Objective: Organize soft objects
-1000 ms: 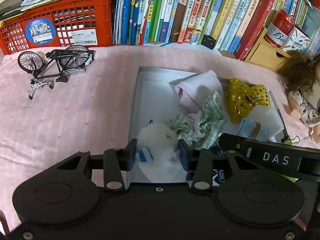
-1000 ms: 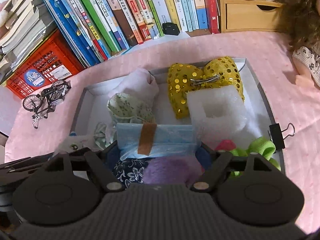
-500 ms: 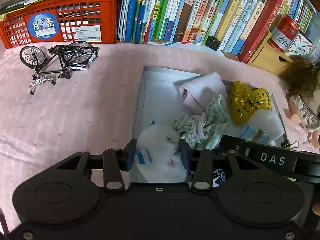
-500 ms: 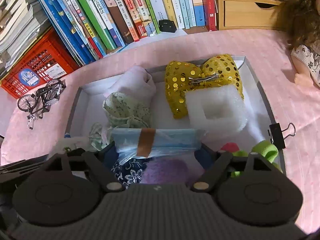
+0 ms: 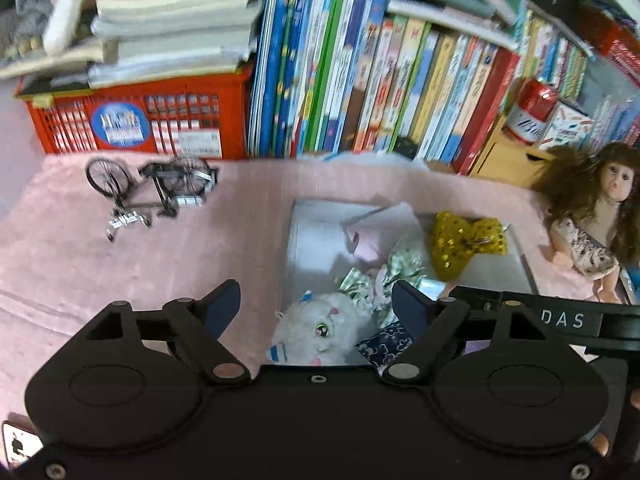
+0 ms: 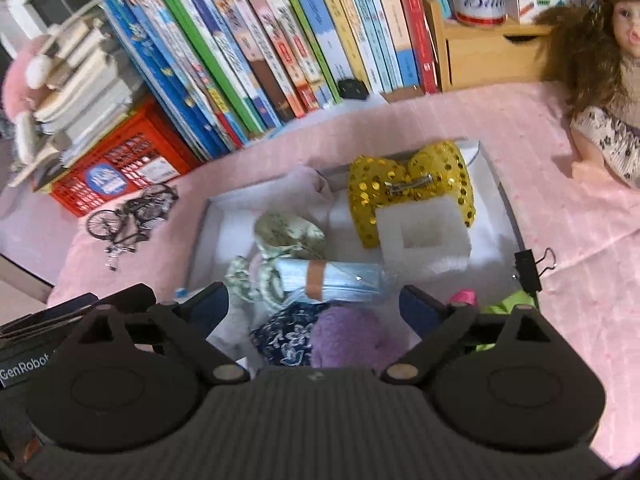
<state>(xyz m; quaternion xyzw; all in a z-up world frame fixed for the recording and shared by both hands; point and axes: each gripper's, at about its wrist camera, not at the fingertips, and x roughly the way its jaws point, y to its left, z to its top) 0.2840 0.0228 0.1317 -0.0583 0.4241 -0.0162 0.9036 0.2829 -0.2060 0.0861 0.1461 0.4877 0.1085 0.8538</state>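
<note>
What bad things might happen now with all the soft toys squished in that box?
The white plush cat sits at the near edge of the tray, so it might tumble out onto the pink cloth. The left gripper and right gripper hang close together with jaws opening and nothing between them, so they might bump. The rolled blue masks lie on top of the heap and may roll off.
</note>
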